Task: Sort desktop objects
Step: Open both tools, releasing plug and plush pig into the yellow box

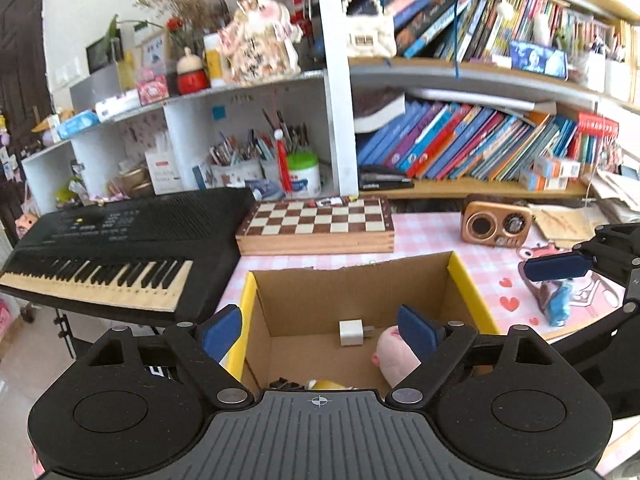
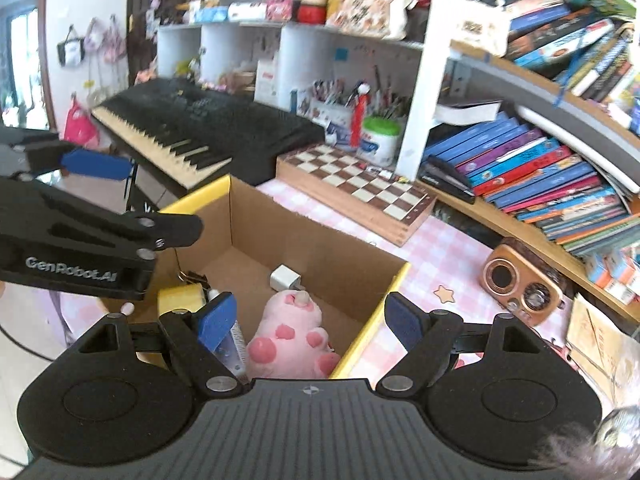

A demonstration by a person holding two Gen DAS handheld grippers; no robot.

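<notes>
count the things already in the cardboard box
5 visible: a white charger plug near the back wall, a pink plush pig in front, a tube beside it, a yellow block and black binder clips at left. More may be hidden.

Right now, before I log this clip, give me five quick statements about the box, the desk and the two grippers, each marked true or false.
1. A pink plush toy lies inside the cardboard box. True.
2. The white charger sits on the chessboard. False: it lies on the box floor, near the plush.
3. The right gripper is clamped on the plush. False: its jaws are open and hold nothing.
4. The left gripper is open over the box. True.
5. The copper-coloured retro radio is inside the box. False: it stands on the pink checked tablecloth, outside the box, near the bookshelf.
</notes>
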